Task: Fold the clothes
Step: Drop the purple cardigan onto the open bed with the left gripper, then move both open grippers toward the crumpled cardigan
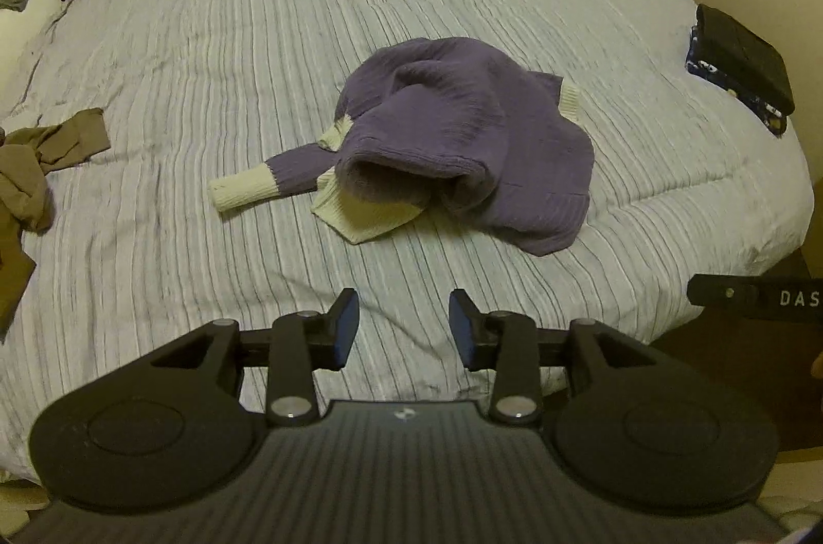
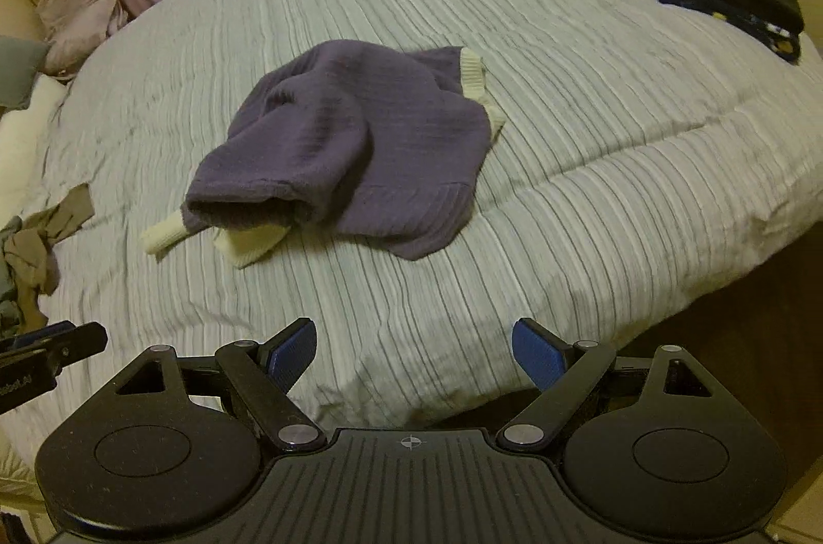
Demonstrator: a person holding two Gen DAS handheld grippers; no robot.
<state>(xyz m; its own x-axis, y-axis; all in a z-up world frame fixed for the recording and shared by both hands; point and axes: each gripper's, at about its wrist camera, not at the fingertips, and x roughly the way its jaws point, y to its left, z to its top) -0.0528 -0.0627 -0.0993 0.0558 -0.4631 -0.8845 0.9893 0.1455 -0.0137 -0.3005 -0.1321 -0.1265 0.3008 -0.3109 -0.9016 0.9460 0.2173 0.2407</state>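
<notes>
Your left gripper (image 1: 404, 320) is partly open, your right gripper (image 2: 414, 351) wide, both empty. At 12 o'clock, the purple sweater (image 1: 463, 138) lies crumpled: folding not started.

Sweater (image 1: 463, 138) mid-bed (image 1: 206, 30); crumpled garment (image 1: 31, 168) left (folded stack (image 1: 740, 66) right).
</notes>
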